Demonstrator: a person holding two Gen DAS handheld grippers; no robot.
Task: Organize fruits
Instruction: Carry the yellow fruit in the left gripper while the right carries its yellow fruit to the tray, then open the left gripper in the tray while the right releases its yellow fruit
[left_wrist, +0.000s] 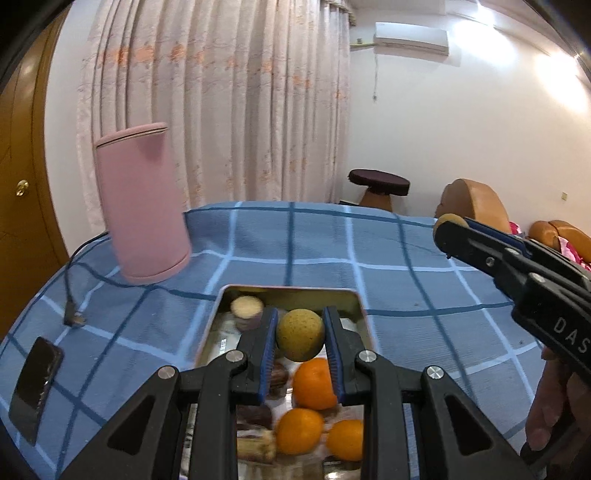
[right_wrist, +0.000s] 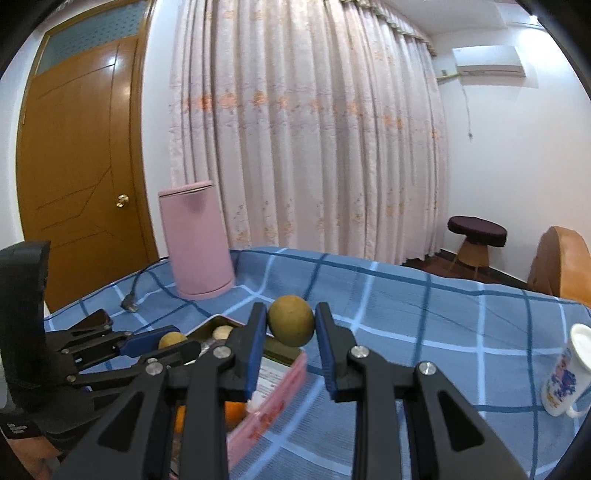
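Observation:
My left gripper (left_wrist: 300, 338) is shut on a round yellow-brown fruit (left_wrist: 300, 334) and holds it above a shallow metal tin (left_wrist: 364, 314). In the tin lie three oranges (left_wrist: 314, 384), dark brown pieces and a pale round piece (left_wrist: 246, 306). My right gripper (right_wrist: 291, 328) is shut on a second yellow-brown fruit (right_wrist: 291, 320), held above the blue checked cloth, right of the tin (right_wrist: 284, 387). The right gripper shows in the left wrist view (left_wrist: 448, 225), and the left gripper with its fruit in the right wrist view (right_wrist: 173, 341).
A tall pink cylinder container (left_wrist: 142, 203) stands at the table's far left, with a black cable and plug (left_wrist: 74, 317) beside it. A dark phone (left_wrist: 35, 387) lies at the left edge. A white printed mug (right_wrist: 567, 373) stands at the right.

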